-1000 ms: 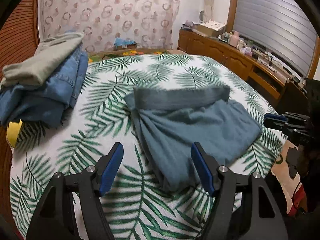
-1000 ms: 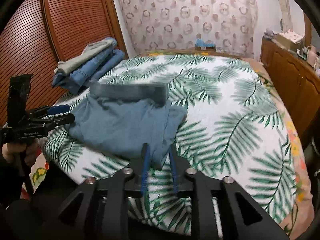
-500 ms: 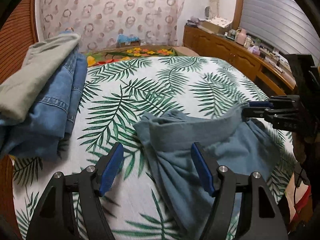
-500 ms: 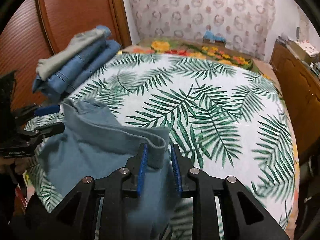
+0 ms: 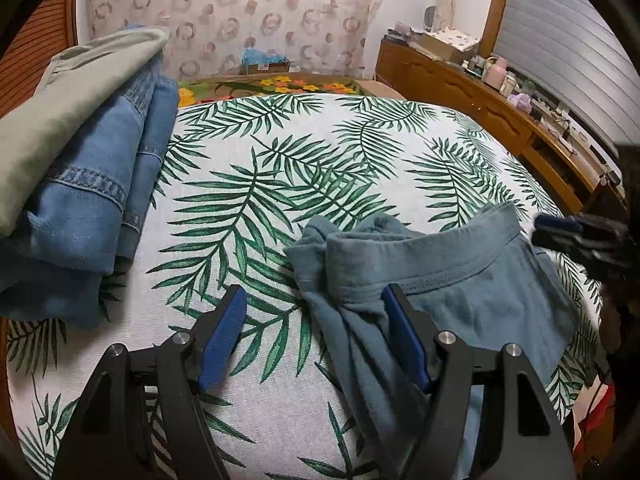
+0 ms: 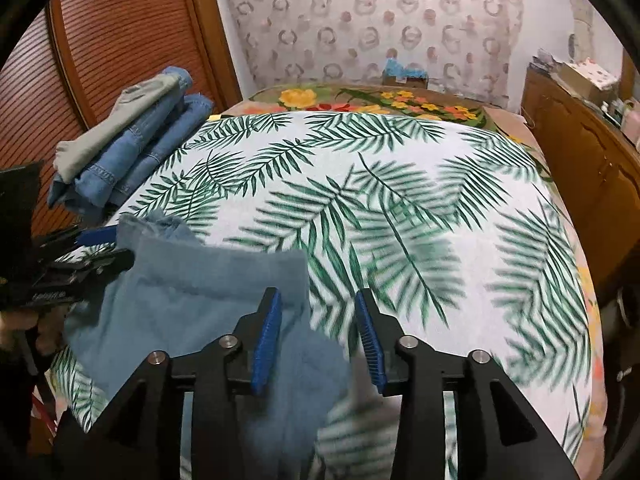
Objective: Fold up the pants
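Our right gripper [image 6: 318,336] is opening its jaws, and the waistband corner of the teal pants [image 6: 192,292] sits at the left pad, slack, not pinched, so we read it as released. Our left gripper [image 5: 312,340] stands wide apart, clenching nothing; its right finger [image 5: 404,340] lies against bunched pants [image 5: 440,280] cloth, though contact is hard to confirm. The pants lie crumpled at the near edge of the palm-print bedspread [image 5: 320,160], well apart from the stack of folded jeans [image 5: 92,184] at its far left side. To do this step well we'd let the waistband settle flat, then regrip both corners evenly before folding.
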`<state>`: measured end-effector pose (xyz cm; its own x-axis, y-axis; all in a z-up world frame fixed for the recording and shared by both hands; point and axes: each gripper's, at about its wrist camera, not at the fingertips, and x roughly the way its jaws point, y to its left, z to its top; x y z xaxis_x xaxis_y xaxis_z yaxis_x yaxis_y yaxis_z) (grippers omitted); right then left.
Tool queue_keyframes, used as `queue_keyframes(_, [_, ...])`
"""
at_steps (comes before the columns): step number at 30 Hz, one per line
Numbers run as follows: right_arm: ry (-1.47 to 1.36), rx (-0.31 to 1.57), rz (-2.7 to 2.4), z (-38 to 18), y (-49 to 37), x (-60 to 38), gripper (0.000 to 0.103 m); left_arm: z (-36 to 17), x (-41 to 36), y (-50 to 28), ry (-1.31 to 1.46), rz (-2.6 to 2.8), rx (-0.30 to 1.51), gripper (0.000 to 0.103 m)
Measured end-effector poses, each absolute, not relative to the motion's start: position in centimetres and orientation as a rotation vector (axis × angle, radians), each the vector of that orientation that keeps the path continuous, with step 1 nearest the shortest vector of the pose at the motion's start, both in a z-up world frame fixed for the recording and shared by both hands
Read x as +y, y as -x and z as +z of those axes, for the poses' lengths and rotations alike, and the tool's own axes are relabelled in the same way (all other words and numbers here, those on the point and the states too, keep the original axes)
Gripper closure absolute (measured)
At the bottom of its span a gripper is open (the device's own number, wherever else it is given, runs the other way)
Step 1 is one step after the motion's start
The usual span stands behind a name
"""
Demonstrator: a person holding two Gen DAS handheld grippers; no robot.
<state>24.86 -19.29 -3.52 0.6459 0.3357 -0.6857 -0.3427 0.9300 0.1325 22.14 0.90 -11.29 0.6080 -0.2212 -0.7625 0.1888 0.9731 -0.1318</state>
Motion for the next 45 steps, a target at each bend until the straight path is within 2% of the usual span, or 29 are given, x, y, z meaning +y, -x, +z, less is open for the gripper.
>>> queue_keyframes(6, [-0.047, 0.798, 0.388, -4.4, -22.4, -20.9, 0.053, -11.5, 1.1, -22.3, 0.047, -0.24, 0.884, 0.032])
queue_keyframes(16, [-0.085, 0.838, 0.417, -5.1, -24.5, -19.6, 0.053, -11.5, 1.0, -22.3, 0.047, -0.24, 0.884, 0.031])
queue_keyframes(26, [0.06, 0.779, 0.386, -5.9, -24.5, -16.9, 0.053, -11.5, 1.1, -22.3, 0.053, -0.242, 0.885, 0.032])
queue_keyframes(28, [0.079, 0.771, 0.383, -6.1, -24.6, -16.5, 0.053, -11.4, 1.1, -22.3, 0.077, -0.269, 0.889, 0.044])
queue_keyframes(35, [0.061, 0.756, 0.393, -6.5, -24.6, -16.8, 0.053, -11.2, 1.0, -22.6, 0.128, -0.301, 0.906, 0.056])
queue_keyframes(40, [0.053, 0.751, 0.387, -6.2, -24.3, -17.0, 0.063, -11.3, 1.4, -23.1, 0.193, -0.318, 0.909, 0.062])
queue_keyframes(45, [0.045, 0.754, 0.37, -6.0, -24.0, -17.3, 0.074, -11.5, 1.0, -23.2, 0.181, -0.316, 0.893, 0.062])
